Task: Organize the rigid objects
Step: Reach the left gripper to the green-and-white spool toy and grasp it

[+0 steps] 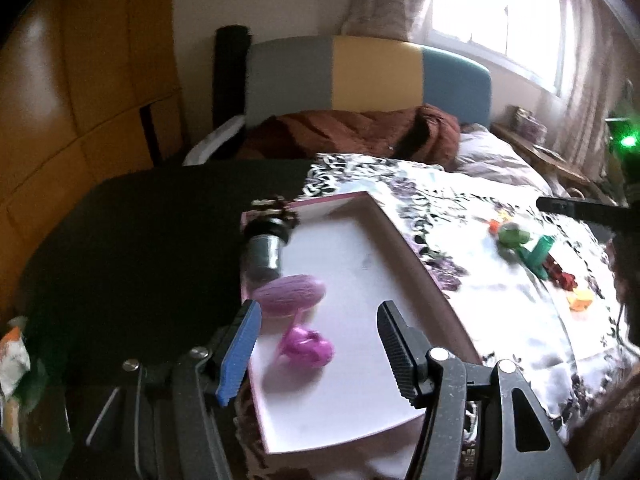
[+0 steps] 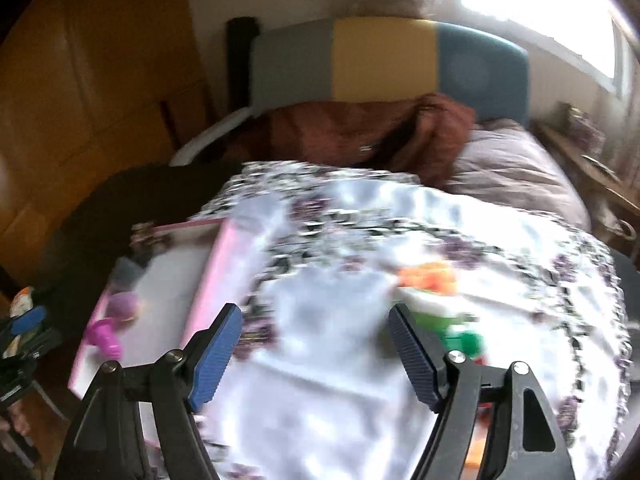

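Two grippers, both spread wide and holding nothing, over a bed.
Left wrist view: left gripper point(image 1: 318, 344) above a white tray point(image 1: 404, 240) holding a lilac oval toy point(image 1: 289, 294), pink toy point(image 1: 307, 346) and grey cylinder point(image 1: 265, 250). Right wrist view, blurred: right gripper point(image 2: 316, 354) over the floral sheet point(image 2: 320, 400), green toy point(image 2: 440, 316) beside its right finger.

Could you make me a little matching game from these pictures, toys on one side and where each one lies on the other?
Things:
1. purple oval toy
2. grey cylinder
3. green round toy
4. orange block

Places:
A. on the floral bedcover, nearest the picture's right edge
B. in the white tray, just ahead of the pink toy
C. on the floral bedcover, beside the teal piece
D. at the tray's far left corner

Pairs: 1-B, 2-D, 3-C, 4-A
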Action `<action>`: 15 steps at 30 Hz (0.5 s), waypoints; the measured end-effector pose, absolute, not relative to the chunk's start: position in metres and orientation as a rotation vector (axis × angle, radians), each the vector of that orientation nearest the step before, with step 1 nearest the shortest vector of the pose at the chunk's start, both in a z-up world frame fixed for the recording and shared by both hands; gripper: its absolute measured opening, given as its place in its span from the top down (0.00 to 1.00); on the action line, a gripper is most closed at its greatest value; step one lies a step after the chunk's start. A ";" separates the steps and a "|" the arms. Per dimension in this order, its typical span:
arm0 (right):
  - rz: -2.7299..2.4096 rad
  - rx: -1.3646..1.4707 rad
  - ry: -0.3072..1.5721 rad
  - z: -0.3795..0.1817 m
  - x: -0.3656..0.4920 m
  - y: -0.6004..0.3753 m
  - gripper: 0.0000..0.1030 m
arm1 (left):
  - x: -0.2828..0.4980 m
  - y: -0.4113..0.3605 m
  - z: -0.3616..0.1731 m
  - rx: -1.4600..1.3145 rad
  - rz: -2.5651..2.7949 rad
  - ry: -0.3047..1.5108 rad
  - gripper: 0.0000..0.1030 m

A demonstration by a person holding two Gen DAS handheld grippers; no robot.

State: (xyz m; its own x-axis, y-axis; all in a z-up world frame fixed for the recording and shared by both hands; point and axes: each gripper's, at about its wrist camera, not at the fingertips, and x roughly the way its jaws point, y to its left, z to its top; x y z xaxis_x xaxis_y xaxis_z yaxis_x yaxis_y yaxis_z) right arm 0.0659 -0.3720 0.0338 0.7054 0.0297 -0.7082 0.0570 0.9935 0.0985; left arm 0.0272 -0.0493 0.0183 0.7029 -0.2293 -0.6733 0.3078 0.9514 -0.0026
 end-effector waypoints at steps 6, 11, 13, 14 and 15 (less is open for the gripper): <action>-0.186 0.174 0.753 0.028 0.055 -0.440 0.25 | 0.028 -0.074 0.018 0.145 -0.344 0.752 0.40; -0.365 0.324 0.745 0.002 0.043 -0.496 0.25 | 0.037 -0.092 0.013 0.114 -0.399 0.822 0.40; -0.403 0.406 0.773 -0.005 0.042 -0.514 0.25 | 0.043 -0.102 0.009 0.100 -0.413 0.869 0.37; -0.409 0.432 0.763 -0.005 0.040 -0.519 0.25 | 0.044 -0.106 0.009 0.092 -0.424 0.875 0.37; -0.412 0.449 0.754 -0.004 0.038 -0.523 0.25 | 0.045 -0.112 0.009 0.073 -0.445 0.877 0.37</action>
State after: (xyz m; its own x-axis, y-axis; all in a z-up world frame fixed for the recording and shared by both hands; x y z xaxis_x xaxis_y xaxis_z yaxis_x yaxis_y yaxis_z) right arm 0.0381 -0.5228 -0.0041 0.6587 -0.1939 -0.7270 0.5070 0.8283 0.2384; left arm 0.0453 -0.1116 0.0091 0.5547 -0.3469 -0.7563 0.4059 0.9063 -0.1180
